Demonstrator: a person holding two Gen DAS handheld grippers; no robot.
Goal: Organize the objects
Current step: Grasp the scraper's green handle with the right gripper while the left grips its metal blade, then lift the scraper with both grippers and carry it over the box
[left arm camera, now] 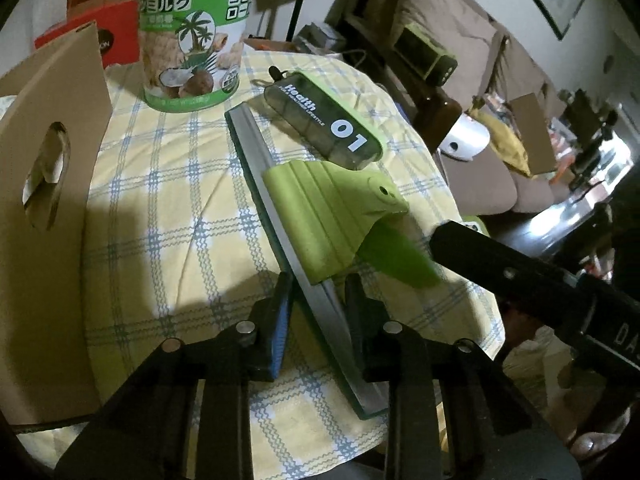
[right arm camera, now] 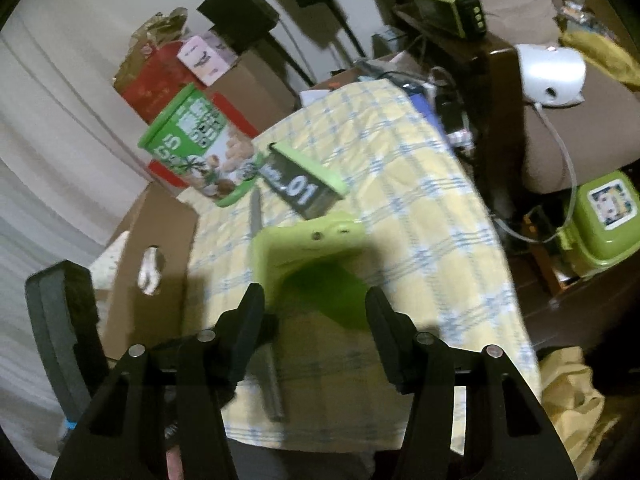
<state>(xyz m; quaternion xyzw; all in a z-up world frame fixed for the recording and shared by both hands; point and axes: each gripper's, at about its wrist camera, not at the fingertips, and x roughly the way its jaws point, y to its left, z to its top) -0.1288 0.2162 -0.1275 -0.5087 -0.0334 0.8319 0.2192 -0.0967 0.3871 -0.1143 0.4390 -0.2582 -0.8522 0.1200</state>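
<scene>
Left wrist view, left to right. A brown cardboard panel (left arm camera: 52, 184) with an oval hand slot stands upright at 9 o'clock. A green-and-white snack canister (left arm camera: 192, 32) printed with palm and coconut stands at 12 o'clock on the surface, which is covered by a yellow-and-blue checked cloth (left arm camera: 168, 208). At centre lies a window squeegee (left arm camera: 304, 216), green handle on a long grey blade rail, running from 12 toward 6 o'clock. A dark pill case (left arm camera: 324, 120) marked "Health 01" lies just beside the squeegee's far end, at 1 o'clock of the handle. The left gripper (left arm camera: 318, 292) straddles the near part of the rail; its jaws are narrow, one on each side of the rail, but contact cannot be confirmed. The right gripper's black finger (left arm camera: 520, 272) enters from 3 o'clock with its tip at the handle's tail.

Right wrist view. The canister (right arm camera: 200, 152) sits at 10 o'clock, the pill case (right arm camera: 304, 184) at 12 o'clock. The right gripper (right arm camera: 316, 304) has its jaws apart, with the blurred handle's green tail (right arm camera: 328, 296) between them and a visible gap on each side.
</scene>
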